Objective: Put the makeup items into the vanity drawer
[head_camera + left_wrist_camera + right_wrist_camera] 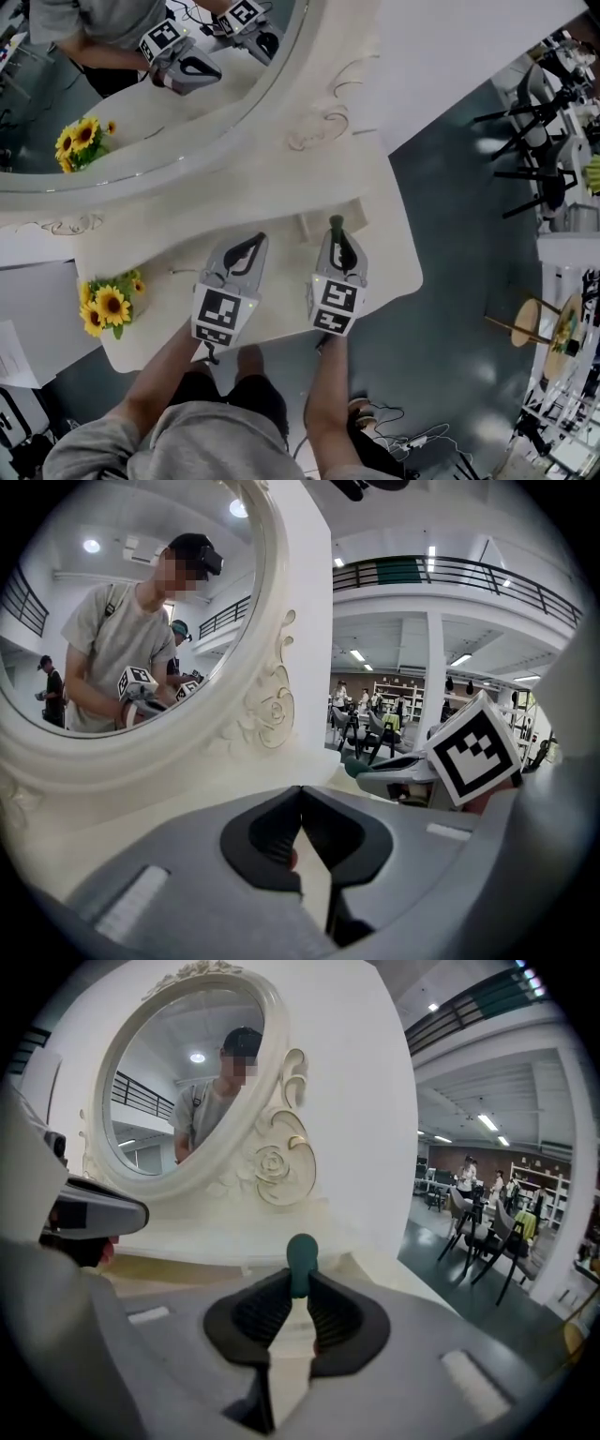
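Note:
In the head view both grippers hover over the front of the cream vanity table, side by side. My right gripper is shut on a slim dark green makeup item. In the right gripper view its rounded tip sticks up past the pads of that gripper. My left gripper is shut with nothing between its jaws, and the tips meet in the left gripper view. No open drawer shows in any view.
The oval mirror stands at the back left of the table. Sunflowers sit at the table's left end. A small cream block rises between the two grippers. Black chairs and a round stool stand on the grey floor to the right.

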`<state>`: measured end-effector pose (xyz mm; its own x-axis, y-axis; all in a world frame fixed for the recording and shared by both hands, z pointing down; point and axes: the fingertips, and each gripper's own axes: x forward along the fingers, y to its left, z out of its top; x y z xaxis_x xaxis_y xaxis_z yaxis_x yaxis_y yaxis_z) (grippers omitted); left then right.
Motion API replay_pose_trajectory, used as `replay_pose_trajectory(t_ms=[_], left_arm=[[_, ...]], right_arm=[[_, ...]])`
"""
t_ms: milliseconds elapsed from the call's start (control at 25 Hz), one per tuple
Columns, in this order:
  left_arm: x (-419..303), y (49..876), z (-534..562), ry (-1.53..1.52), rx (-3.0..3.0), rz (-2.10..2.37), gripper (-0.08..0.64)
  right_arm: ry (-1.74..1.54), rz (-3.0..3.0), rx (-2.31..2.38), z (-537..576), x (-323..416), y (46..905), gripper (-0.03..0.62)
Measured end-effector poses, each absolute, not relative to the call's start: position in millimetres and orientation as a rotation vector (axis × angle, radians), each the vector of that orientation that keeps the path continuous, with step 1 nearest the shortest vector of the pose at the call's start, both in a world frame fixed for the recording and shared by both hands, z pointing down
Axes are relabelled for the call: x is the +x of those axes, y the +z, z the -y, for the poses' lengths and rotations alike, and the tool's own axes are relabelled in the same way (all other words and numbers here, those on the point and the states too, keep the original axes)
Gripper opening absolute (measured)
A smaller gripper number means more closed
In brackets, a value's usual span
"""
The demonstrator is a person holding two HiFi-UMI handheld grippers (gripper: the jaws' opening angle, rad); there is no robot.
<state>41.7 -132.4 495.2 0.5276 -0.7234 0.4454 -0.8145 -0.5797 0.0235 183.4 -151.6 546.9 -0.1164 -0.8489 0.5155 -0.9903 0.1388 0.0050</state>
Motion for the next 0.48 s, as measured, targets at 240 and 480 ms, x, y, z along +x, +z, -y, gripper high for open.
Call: replay_pose_trajectory(t_ms=[240, 480], left_arm=[[40, 509, 135, 0.610, 2.503, 1.306, 0.011], [41, 516, 135, 0.626, 2.495, 1.293, 0.011]], right_arm=[[0.531, 1.997, 1.748, 161, 192, 569, 0.054], [0.547, 2.021, 1.728, 162, 188, 571, 0.160]])
